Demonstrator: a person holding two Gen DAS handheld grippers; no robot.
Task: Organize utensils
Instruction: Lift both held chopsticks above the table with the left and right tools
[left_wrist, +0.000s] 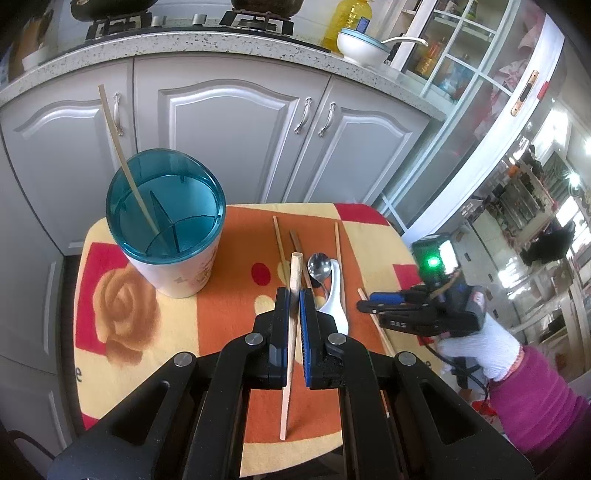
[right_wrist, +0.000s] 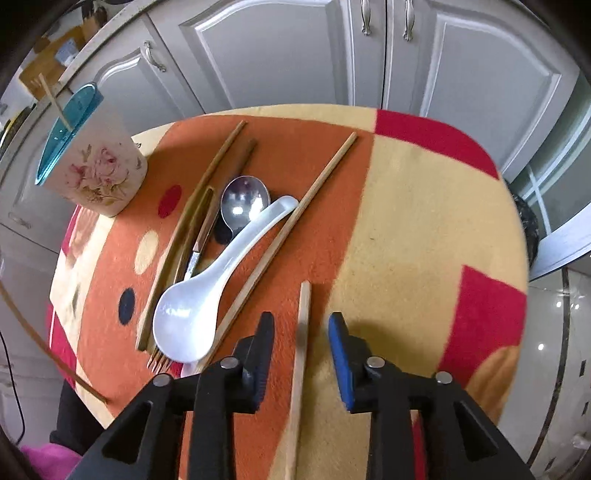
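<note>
The left gripper (left_wrist: 295, 299) is clamping tight, its fingers nearly meeting, while the right gripper (right_wrist: 303, 332) is hanging low with jaws spread wide.

Left tongs (left_wrist: 295, 302): black plastic linkage arms, round silver pivot screws, blue ribbed pads. Right tongs (right_wrist: 303, 325): same black build, blue pads, silver screws; seen from left wrist view, green light on top, white lettering, black cable. Right hand (left_wrist: 480, 341): white knit glove, magenta sleeve.

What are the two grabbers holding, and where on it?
The left gripper pinches a light wooden chopstick near its upper end. The right gripper is open, holding nothing.
</note>
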